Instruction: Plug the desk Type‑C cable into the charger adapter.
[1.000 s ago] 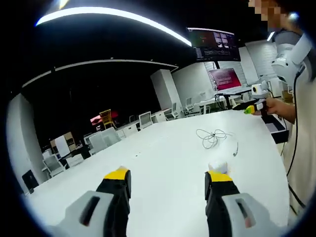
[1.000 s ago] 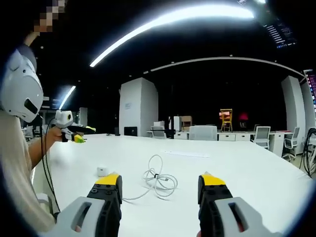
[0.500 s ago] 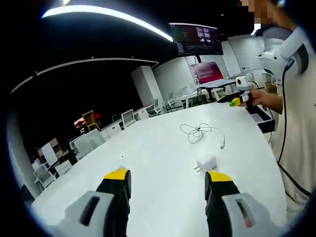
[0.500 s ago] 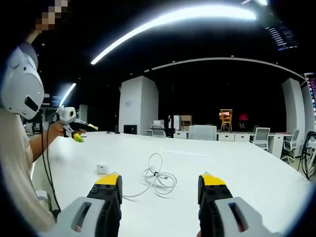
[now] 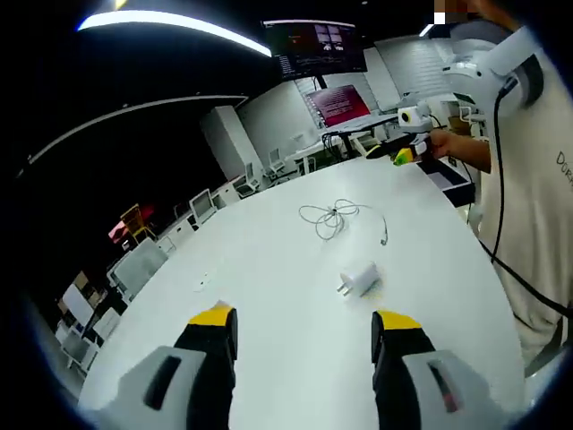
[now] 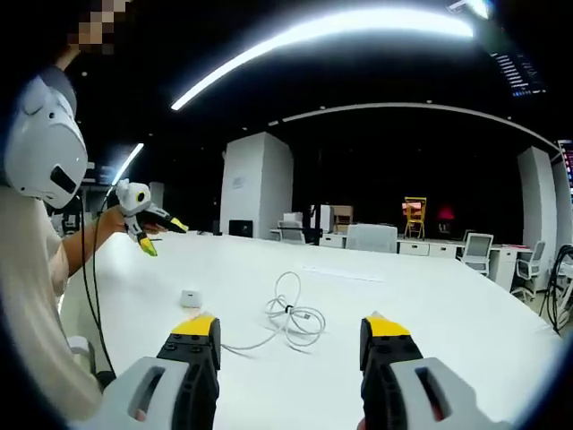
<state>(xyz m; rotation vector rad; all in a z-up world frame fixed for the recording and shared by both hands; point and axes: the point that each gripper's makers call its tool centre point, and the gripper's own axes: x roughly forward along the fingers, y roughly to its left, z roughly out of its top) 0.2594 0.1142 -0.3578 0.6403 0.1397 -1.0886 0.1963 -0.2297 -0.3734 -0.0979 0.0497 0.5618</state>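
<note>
Lying loose on the white table (image 5: 269,296), the white Type-C cable (image 5: 336,218) is a small coiled bundle with one end trailing toward 4 o'clock in the left gripper view. The white charger adapter (image 5: 359,280), a small cube with prongs, sits apart from it at about 6 o'clock of the coil. In the right gripper view the cable (image 6: 294,318) is near centre, the adapter (image 6: 191,297) at its 9 o'clock. The left gripper (image 5: 304,324) is wide open and empty. The right gripper (image 6: 286,330) is likewise spread wide, holding nothing. Compared with 0.5 s ago, the left gripper view has swung so cable and adapter sit more central; they lie as before on the table. In the right gripper view the left gripper (image 6: 152,233) is raised slightly higher at 10 o'clock.
</note>
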